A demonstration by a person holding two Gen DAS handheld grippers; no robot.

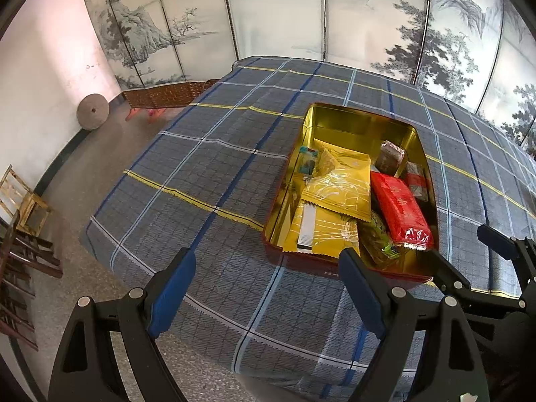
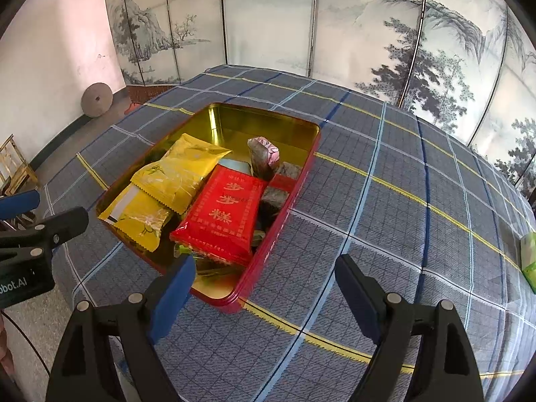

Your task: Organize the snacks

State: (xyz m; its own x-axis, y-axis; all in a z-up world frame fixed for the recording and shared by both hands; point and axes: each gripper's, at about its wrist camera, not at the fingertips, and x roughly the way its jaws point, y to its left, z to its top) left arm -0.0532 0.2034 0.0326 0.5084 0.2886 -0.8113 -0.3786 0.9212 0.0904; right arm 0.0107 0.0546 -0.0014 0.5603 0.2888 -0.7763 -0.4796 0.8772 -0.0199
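A red tin [image 1: 348, 114] [image 2: 288, 201] with a gold inside lies on the plaid-covered table. It holds yellow packets [image 1: 338, 194] [image 2: 181, 174], a red packet [image 1: 398, 207] [image 2: 221, 214], small dark wrapped snacks [image 1: 390, 155] [image 2: 263, 154] and green wrappers [image 1: 382, 244]. My left gripper [image 1: 268, 271] stands open above the cloth, just before the tin's near left corner, nothing between its blue pads. My right gripper [image 2: 264, 276] is open too, over the tin's near right corner, empty. Each gripper shows at the edge of the other's view.
The blue-grey plaid cloth [image 1: 207, 174] [image 2: 402, 207] covers the table. A green packet [image 2: 529, 258] lies at the table's right edge. A painted folding screen [image 1: 274, 10] stands behind. Wooden chairs [image 1: 23, 201] and a round stone disc [image 1: 93, 112] are on the floor, left.
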